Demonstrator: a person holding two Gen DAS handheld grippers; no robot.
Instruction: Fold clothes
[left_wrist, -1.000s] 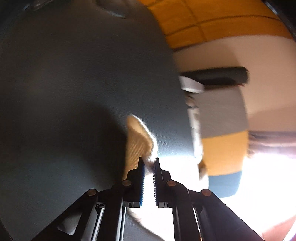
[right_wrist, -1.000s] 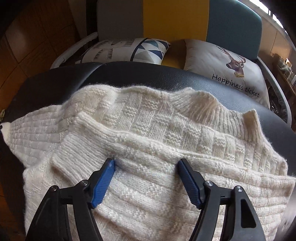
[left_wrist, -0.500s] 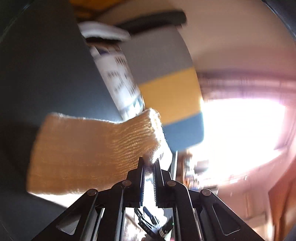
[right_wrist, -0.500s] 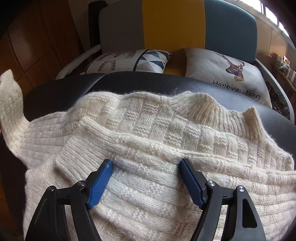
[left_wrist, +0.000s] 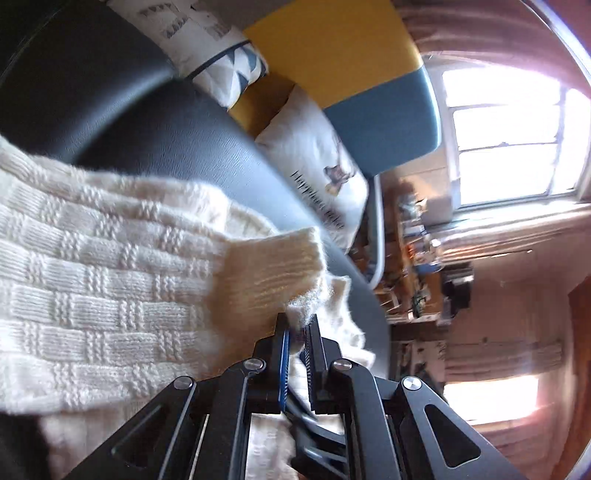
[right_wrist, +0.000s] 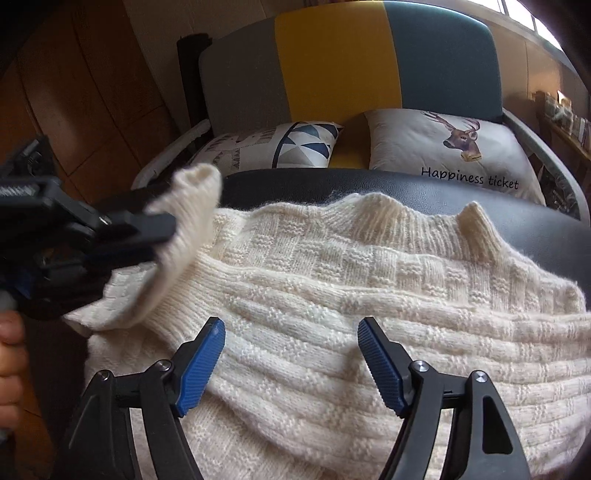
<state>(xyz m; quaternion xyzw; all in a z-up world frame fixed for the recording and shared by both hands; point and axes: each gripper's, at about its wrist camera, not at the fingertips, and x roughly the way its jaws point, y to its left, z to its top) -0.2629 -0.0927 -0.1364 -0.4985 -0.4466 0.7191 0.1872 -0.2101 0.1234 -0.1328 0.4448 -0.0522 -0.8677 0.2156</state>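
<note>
My left gripper (left_wrist: 296, 325) is pinching the sweater (right_wrist: 332, 280) cuff (right_wrist: 195, 192), lifting it over the body; my right gripper (right_wrist: 291, 332) is hovering, spread wide, grasping nothing.

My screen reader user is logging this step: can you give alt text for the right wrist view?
The open right gripper hovers over a cream knit sweater spread on a black cushion. At left, the left gripper is shut on the sweater's ribbed cuff, lifting the sleeve over the body.
</note>
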